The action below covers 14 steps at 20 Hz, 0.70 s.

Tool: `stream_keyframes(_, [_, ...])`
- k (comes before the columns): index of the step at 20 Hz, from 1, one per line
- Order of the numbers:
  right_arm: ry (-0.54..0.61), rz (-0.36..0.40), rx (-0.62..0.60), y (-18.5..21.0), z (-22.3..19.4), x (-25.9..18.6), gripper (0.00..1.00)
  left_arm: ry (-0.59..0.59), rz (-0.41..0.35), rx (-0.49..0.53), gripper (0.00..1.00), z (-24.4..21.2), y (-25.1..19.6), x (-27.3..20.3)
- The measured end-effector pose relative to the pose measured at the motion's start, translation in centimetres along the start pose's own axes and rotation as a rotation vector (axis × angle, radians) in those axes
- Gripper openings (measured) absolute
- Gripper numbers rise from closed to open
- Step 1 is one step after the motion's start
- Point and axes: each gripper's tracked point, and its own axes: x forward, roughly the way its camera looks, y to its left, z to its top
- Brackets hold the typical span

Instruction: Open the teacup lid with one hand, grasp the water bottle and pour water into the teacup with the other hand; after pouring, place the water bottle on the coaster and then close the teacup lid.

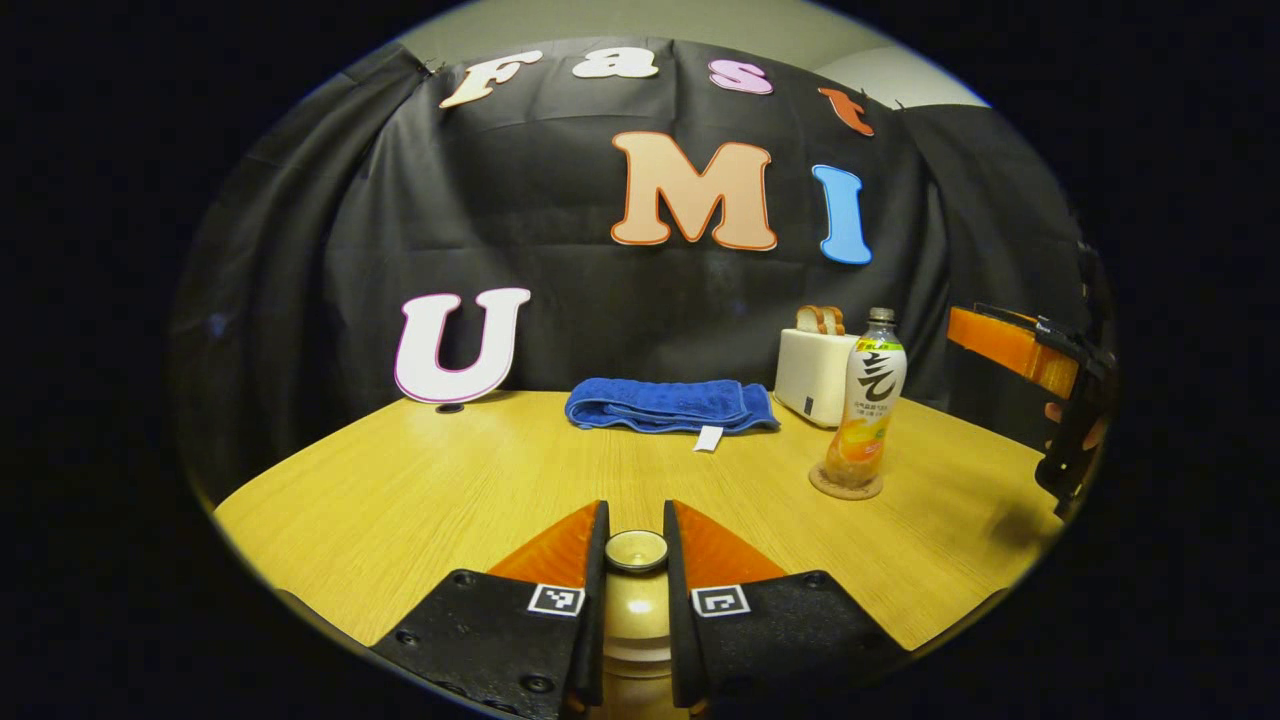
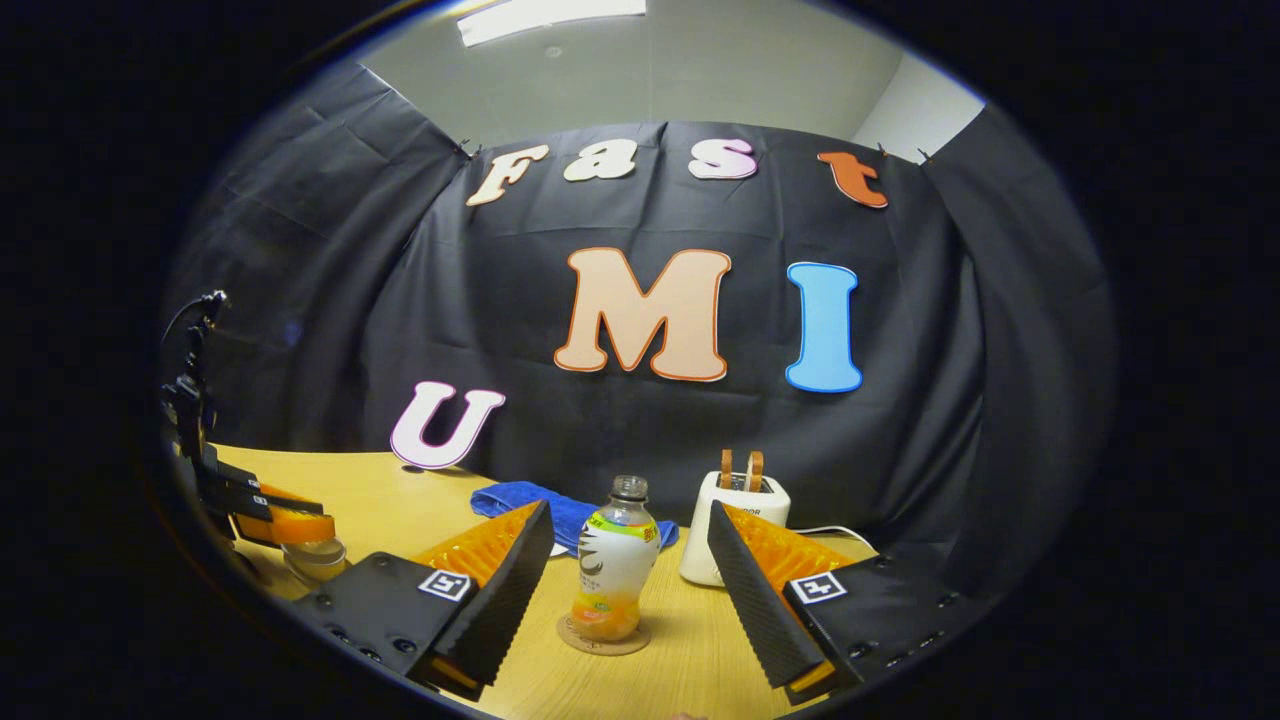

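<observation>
One bottle (image 2: pixel 614 570) is standing on one coaster (image 2: pixel 603 637) between the wide-apart right gripper (image 2: pixel 630 575) fingers. The left gripper (image 1: pixel 636 555) is clamping one teacup lid (image 1: pixel 636 550); the cup beneath is cut off.

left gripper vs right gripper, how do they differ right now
The left gripper has its fingers nearly together, pressing on the teacup lid knob from both sides; the right gripper is spread wide and holds nothing. The left gripper sits right on its target, while the right gripper is apart from the water bottle, which stands upright on the coaster between and beyond its fingers. Both have orange-backed fingers on black bodies.
</observation>
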Motion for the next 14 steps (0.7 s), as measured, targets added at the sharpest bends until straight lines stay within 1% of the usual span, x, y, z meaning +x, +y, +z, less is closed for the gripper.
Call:
stream_keyframes(1, [0.003,0.002,0.006,0.1,-0.1,0.1,0.99,0.003,0.001,0.006,0.24,-0.2,-0.1,-0.1])
stream_keyframes(2, [0.004,0.005,0.012,0.2,-0.1,0.0,0.99,0.001,0.007,0.017,0.27,-0.2,0.0,-0.2])
stream_keyframes(4, [0.000,0.006,0.016,0.2,0.0,-0.2,0.99,0.001,0.013,0.036,0.27,-0.4,-0.1,-0.2])
stream_keyframes(5, [-0.001,0.007,0.016,0.3,0.1,-0.3,0.98,-0.005,0.007,0.038,0.30,-0.4,-0.3,-0.1])
stream_keyframes(6, [-0.001,0.009,0.017,0.4,0.2,-0.5,1.00,-0.012,0.007,0.036,0.31,-0.1,-0.3,-0.3])
stream_keyframes(7, [0.000,0.010,0.021,0.5,0.2,-0.7,1.00,-0.022,0.011,0.035,0.39,0.1,-0.3,-0.3])
stream_keyframes(8, [0.003,0.012,0.031,0.6,0.3,-0.8,0.99,-0.030,0.016,0.036,0.49,0.4,-0.2,-0.4])
stream_keyframes(9, [0.008,0.016,0.045,0.9,0.2,-1.1,0.99,-0.042,0.027,0.038,0.70,0.8,-0.1,-0.5])
stream_keyframes(10, [0.013,0.017,0.060,1.0,0.2,-1.4,0.99,-0.055,0.043,0.041,0.77,1.2,0.0,-0.6])
stream_keyframes(11, [0.017,0.010,0.075,1.1,0.1,-1.7,0.99,-0.067,0.060,0.043,0.90,1.6,0.3,-0.8])
stream_keyframes(13, [0.021,-0.017,0.105,1.0,-0.2,-2.5,0.99,-0.105,0.101,0.049,0.98,2.8,0.7,-1.2])
stream_keyframes(14, [0.022,-0.031,0.118,0.9,-0.4,-3.0,0.93,-0.132,0.121,0.055,0.98,3.7,0.8,-1.6])
